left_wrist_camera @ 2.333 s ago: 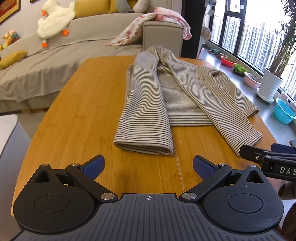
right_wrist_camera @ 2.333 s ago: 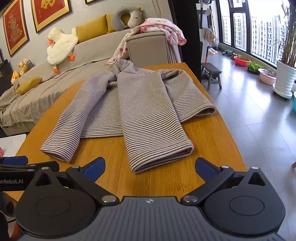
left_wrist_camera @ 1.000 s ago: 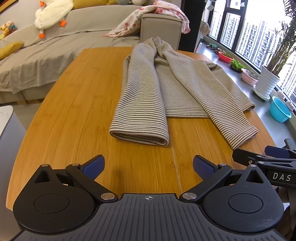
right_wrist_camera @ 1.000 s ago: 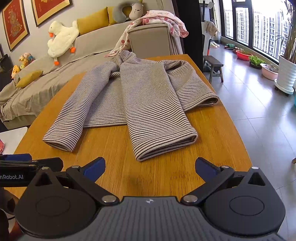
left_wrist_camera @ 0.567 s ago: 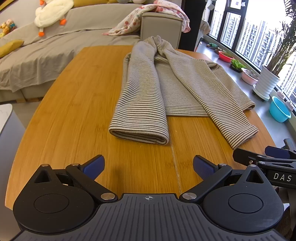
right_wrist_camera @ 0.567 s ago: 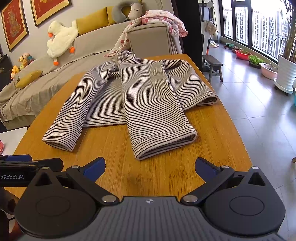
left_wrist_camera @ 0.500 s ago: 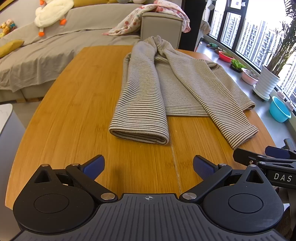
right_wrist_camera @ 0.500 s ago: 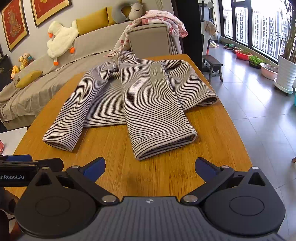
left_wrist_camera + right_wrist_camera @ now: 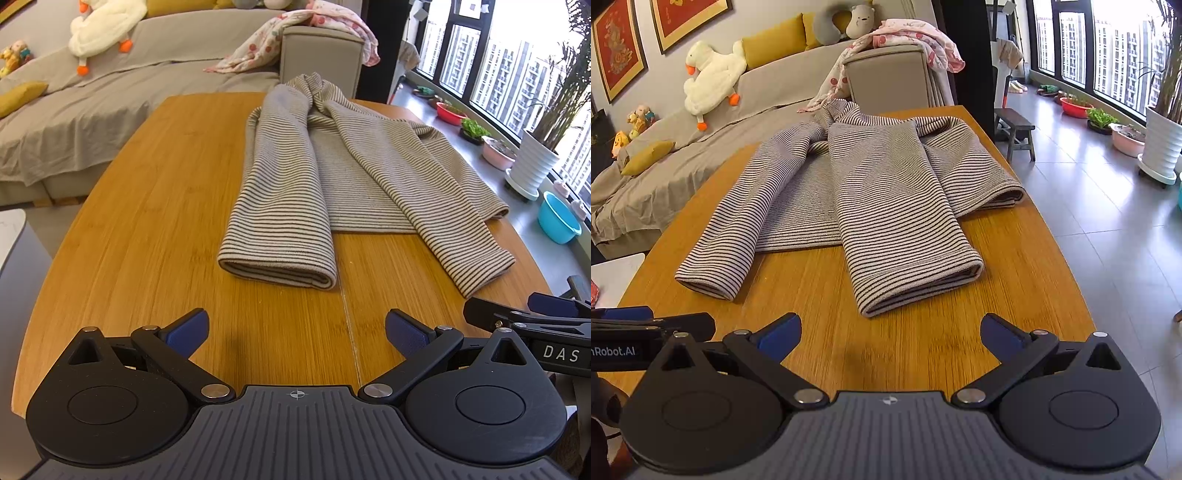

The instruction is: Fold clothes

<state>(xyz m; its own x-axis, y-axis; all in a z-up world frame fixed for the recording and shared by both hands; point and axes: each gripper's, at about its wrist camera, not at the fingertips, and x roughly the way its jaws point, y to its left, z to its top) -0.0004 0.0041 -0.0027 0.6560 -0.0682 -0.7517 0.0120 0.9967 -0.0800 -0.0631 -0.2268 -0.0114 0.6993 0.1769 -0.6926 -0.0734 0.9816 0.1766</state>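
Observation:
A grey striped long-sleeved top (image 9: 343, 177) lies on the wooden table (image 9: 155, 206), both sleeves folded in over its body with the cuffs toward me. It also shows in the right wrist view (image 9: 871, 192). My left gripper (image 9: 295, 328) is open and empty above the near table edge, just short of the left sleeve cuff (image 9: 277, 271). My right gripper (image 9: 890, 332) is open and empty, just short of the right sleeve cuff (image 9: 919, 284). Each gripper shows at the edge of the other's view.
A grey sofa (image 9: 92, 110) with a plush duck (image 9: 713, 81) and cushions stands beyond the table. A pink patterned cloth (image 9: 908, 40) hangs over an armchair at the far end. Plant pots and basins (image 9: 557, 218) line the window on the right.
Both grippers rose and pulled back slightly over the first second, so the top sits a bit farther ahead. In the last half second nothing has visibly moved.

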